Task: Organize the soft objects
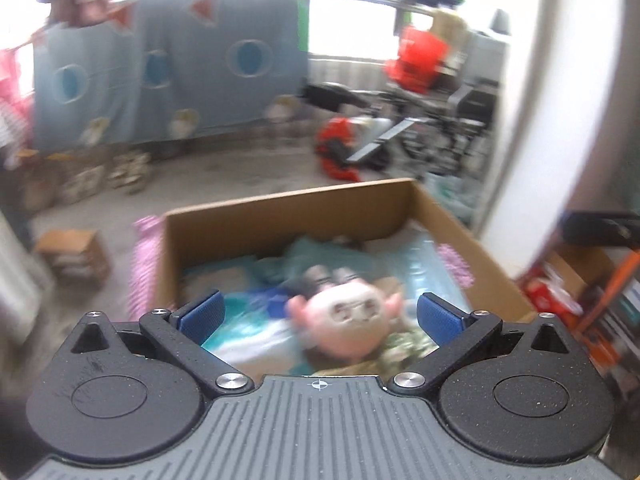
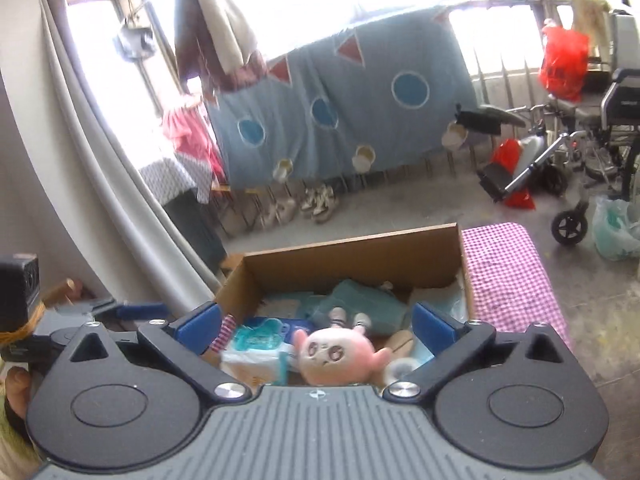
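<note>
A pink plush doll (image 1: 347, 315) (image 2: 338, 354) lies face up inside an open cardboard box (image 1: 280, 216) (image 2: 352, 258), on top of teal cloth (image 2: 360, 304) and a pack of wipes (image 2: 256, 350). My left gripper (image 1: 318, 314) hangs above the box's near side with its blue pads wide apart and nothing between them. My right gripper (image 2: 316, 326) is also open above the box, clear of the doll. The left gripper (image 2: 136, 312) shows at the left edge of the right wrist view, held by a hand (image 2: 16, 390).
The box sits on a pink checked surface (image 2: 512, 280) (image 1: 146, 264). Beyond it lie a grey floor, a hanging blue quilt (image 2: 340, 112), shoes (image 2: 316, 202), a wheelchair (image 2: 580, 148), a red bag (image 2: 564, 62) and a small wooden stool (image 1: 74, 256).
</note>
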The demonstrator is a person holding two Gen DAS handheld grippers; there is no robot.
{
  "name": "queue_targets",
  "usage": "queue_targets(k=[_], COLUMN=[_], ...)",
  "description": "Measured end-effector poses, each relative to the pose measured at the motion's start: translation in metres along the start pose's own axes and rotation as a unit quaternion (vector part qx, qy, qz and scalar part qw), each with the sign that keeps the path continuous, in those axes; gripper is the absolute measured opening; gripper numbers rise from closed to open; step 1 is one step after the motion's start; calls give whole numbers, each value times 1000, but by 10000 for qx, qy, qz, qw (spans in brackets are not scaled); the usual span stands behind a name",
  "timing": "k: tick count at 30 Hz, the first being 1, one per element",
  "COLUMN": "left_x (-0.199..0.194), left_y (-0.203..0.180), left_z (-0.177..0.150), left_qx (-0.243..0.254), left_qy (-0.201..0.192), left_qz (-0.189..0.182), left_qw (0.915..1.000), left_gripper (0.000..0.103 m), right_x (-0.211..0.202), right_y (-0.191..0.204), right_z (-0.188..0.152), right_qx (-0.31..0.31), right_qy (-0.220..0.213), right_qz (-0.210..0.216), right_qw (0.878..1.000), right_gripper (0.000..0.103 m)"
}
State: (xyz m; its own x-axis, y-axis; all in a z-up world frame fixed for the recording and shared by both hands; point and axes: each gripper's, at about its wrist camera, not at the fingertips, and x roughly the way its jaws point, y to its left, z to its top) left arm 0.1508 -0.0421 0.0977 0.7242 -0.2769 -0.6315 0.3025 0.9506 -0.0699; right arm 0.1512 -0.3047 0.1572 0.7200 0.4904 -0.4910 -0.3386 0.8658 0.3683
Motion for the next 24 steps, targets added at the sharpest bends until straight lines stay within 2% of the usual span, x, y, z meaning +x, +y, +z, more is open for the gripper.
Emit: queue_targets(k=[2,5,8,11,13,15,17,21,24], left_x=[-10,-15,-22,-25,-25,-19,-12,-6,-6], left_y=[5,8,10,12,11,11,11,13,9], left_z=[-10,-25,-38,-52,-58,-61,-66,-71,-72], left_qx=[-234,-445,-754,-955,-947,-867,-1012,-1176,-1096], left_qy=[-23,42,61,-113,-134,54,253,597,623], left_qz=[286,581,1059,1356,1428,1398,1405,1294,1380], left_qw=[9993,9973,9915,9861,9851,9864,9846,9828,9824], left_gripper=[103,103,103,103,103,103,103,103,103], right_x=[-2,3,11,21,26,32,37,46,54], right_y=[10,24,36,49,57,65,70,67,65], right_z=[-14,-32,-47,-58,-64,-68,-70,-72,-74], right_qx=[-46,-109,-199,-397,-482,-610,-685,-540,-441], right_qy=[-12,48,202,332,357,428,476,611,734], right_qz=[-154,-612,-1075,-1352,-1443,-1555,-1636,-1631,-1685], right_qw=[9999,9981,9938,9895,9877,9850,9830,9832,9820], right_gripper=[103,103,103,103,103,103,103,103,103])
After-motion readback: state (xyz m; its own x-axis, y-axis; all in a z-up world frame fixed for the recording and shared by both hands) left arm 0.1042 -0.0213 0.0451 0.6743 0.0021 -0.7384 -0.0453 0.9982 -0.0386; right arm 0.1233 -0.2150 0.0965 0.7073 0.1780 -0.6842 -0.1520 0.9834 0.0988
